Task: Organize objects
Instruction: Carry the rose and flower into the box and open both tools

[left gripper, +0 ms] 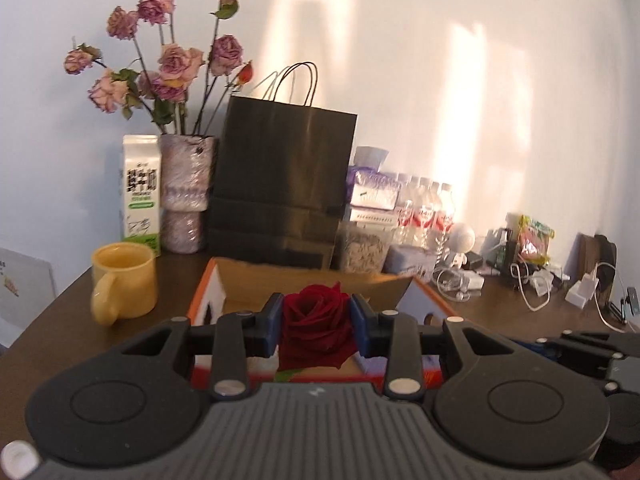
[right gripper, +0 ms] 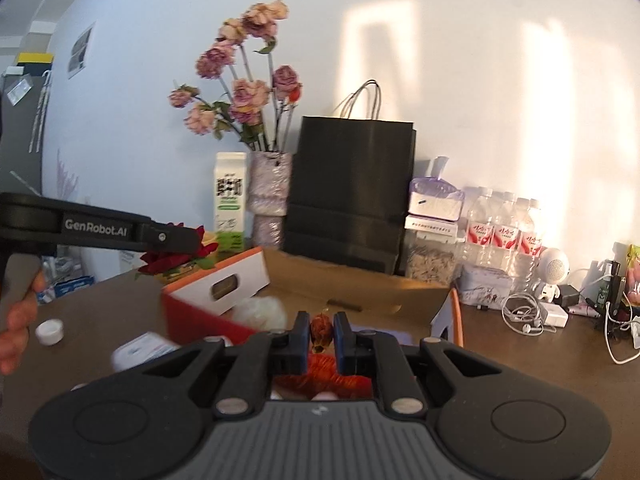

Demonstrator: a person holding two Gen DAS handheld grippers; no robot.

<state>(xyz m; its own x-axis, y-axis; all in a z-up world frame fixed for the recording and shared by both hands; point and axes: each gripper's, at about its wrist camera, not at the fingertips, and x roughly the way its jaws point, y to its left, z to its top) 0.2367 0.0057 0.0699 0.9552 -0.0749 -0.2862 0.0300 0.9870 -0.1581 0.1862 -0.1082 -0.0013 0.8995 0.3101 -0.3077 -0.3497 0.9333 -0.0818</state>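
My left gripper [left gripper: 318, 322] is shut on a dark red rose [left gripper: 318, 330] and holds it above the open orange-and-white cardboard box [left gripper: 312, 280]. In the right wrist view the left gripper [right gripper: 192, 240] shows at the left with the rose [right gripper: 172, 260] above the box's left wall [right gripper: 216, 284]. My right gripper [right gripper: 322, 330] is shut on a small brown-red dried flower [right gripper: 321, 330] over the box's near side. A white crumpled item [right gripper: 260, 312] lies inside the box.
A yellow mug [left gripper: 122, 282], a milk carton [left gripper: 140, 192], a vase of dried pink roses [left gripper: 188, 184] and a black paper bag [left gripper: 280, 184] stand behind the box. Water bottles [left gripper: 424, 208], cables and chargers [left gripper: 536, 280] crowd the right. A white cap [right gripper: 50, 331] lies at the left.
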